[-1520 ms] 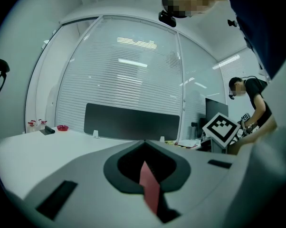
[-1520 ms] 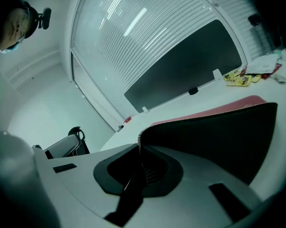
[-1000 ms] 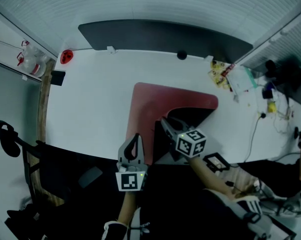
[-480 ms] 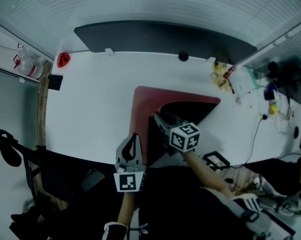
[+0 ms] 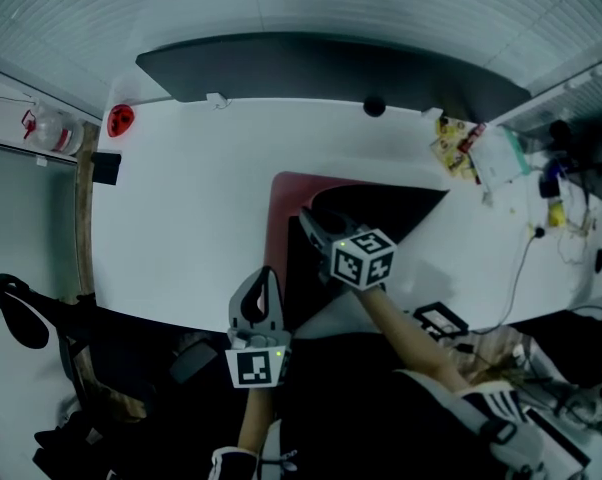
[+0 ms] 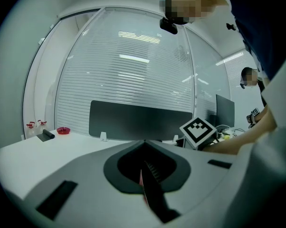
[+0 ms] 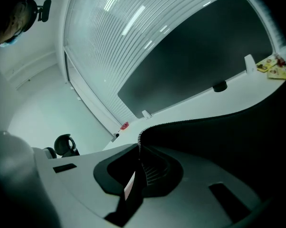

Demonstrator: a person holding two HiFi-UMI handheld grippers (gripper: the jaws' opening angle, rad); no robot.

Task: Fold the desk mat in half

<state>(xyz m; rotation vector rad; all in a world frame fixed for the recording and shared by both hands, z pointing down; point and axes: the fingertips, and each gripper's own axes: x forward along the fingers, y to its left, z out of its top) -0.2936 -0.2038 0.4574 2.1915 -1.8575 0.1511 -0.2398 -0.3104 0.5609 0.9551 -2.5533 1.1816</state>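
The desk mat (image 5: pixel 279 208) lies on the white table (image 5: pixel 181 218), red on top, with its black underside (image 5: pixel 376 213) turned up and over on the right. My right gripper (image 5: pixel 308 223) is shut on the lifted mat edge (image 7: pixel 147 127) and holds it above the red face. My left gripper (image 5: pixel 271 276) sits at the mat's near left edge, shut on a thin red and black strip of the mat (image 6: pixel 142 177). The black underside (image 7: pixel 228 141) fills the right of the right gripper view.
A dark panel (image 5: pixel 321 68) runs along the table's far edge, with a black knob (image 5: pixel 374 106) in front of it. A red object (image 5: pixel 119 120) and a black block (image 5: pixel 106 168) sit at far left. Packets and cables (image 5: pixel 466 148) crowd the right end.
My right gripper has carried the mat edge farther from me and to the left, so the black underside covers more of the red face. My left gripper has shifted slightly forward.
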